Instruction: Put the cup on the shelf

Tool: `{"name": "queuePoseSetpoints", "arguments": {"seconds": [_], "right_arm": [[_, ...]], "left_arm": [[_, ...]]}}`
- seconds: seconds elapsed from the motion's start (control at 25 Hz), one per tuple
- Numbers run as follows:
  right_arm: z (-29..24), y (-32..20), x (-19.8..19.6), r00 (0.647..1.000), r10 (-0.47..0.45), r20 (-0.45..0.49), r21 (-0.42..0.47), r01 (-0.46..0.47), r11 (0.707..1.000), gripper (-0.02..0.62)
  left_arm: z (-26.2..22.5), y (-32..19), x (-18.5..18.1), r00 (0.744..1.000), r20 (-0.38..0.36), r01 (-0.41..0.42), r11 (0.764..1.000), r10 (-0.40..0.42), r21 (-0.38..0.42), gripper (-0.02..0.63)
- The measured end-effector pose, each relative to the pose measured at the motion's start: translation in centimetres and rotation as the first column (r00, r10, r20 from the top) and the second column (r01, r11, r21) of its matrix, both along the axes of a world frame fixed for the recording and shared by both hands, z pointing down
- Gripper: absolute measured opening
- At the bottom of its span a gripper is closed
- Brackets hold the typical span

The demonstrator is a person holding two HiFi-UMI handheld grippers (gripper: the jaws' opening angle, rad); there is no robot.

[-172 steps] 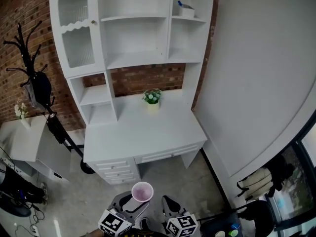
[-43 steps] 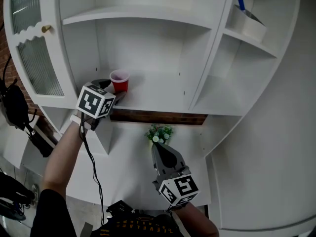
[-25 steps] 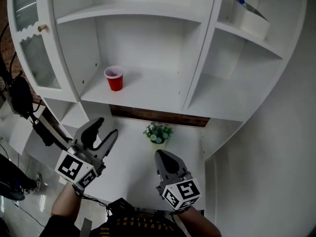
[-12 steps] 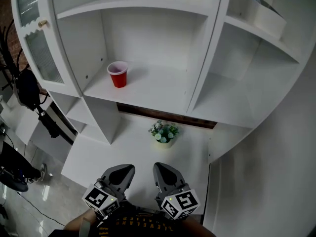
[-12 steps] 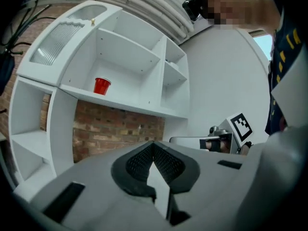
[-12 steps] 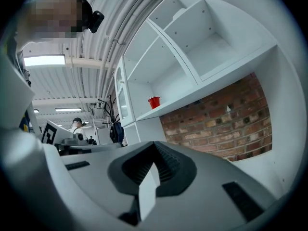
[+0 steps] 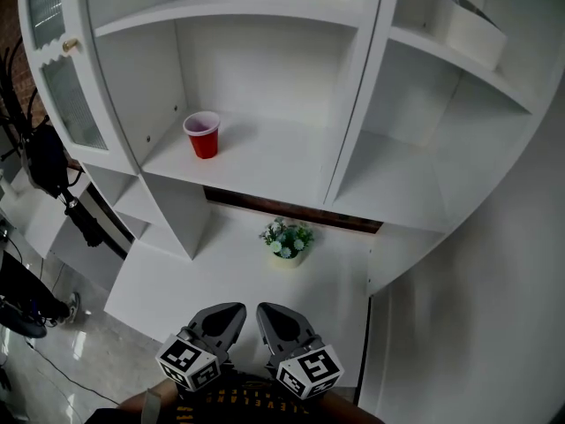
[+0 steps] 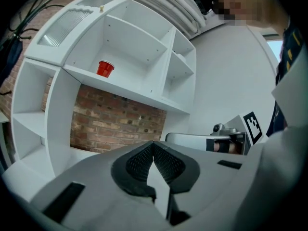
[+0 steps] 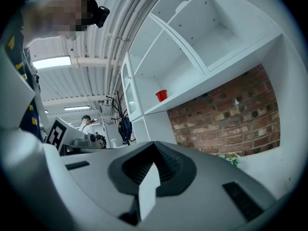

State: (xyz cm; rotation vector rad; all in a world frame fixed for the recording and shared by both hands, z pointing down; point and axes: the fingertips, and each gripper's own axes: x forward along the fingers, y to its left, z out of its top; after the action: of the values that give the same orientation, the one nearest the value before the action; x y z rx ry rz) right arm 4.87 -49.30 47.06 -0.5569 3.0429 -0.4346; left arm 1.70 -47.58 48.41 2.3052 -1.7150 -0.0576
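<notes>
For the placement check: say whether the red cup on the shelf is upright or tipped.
Upright: the cup stands on its narrow base on the shelf, open rim up, nothing touching it.

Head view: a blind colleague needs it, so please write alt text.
A red plastic cup stands upright on the middle shelf of a white shelf unit, above a desk with a small potted plant. Below, the left gripper and right gripper sit shut and empty.

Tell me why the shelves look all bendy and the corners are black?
Left gripper view: the wide-angle lens bows the white shelf unit into curves and leaves black corners. Right gripper view: same bowing, same dark rim. Head view: milder bend, no black corners, and the red cup looks sharp.
</notes>
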Motion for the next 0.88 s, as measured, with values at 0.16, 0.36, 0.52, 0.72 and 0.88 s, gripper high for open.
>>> {"name": "queuePoseSetpoints", "arguments": {"seconds": [0.16, 0.36, 0.52, 0.72, 0.88], "right_arm": [[0.2, 0.5, 0.0, 1.0, -0.024, -0.011, 0.021, 0.025, 0.999, -0.007], [-0.1, 0.1, 0.3, 1.0, -0.016, 0.009, 0.029, 0.015, 0.999, -0.006], [-0.7, 0.0, 0.3, 1.0, -0.017, 0.018, 0.056, 0.016, 0.998, -0.006], [-2.0, -0.1, 0.5, 1.0, -0.013, 0.026, 0.097, 0.011, 0.995, -0.007], [-3.0, -0.1, 0.8, 0.999, -0.008, 0.036, 0.131, 0.003, 0.991, -0.006]], "left_arm": [[0.5, -0.3, 0.2, 1.0, -0.011, 0.004, 1.0, -0.004, -0.005, 0.003], [0.8, -0.7, 0.0, 1.0, -0.016, 0.009, 1.0, -0.009, -0.011, 0.003], [0.5, -0.9, -0.2, 1.0, -0.005, 0.017, 1.0, -0.017, -0.002, 0.003], [-0.8, -0.9, -0.3, 0.999, 0.02, 0.026, 0.999, -0.027, 0.027, 0.003], [-1.6, -0.7, -0.4, 0.999, 0.028, 0.035, 0.998, -0.036, 0.052, 0.003]]}}
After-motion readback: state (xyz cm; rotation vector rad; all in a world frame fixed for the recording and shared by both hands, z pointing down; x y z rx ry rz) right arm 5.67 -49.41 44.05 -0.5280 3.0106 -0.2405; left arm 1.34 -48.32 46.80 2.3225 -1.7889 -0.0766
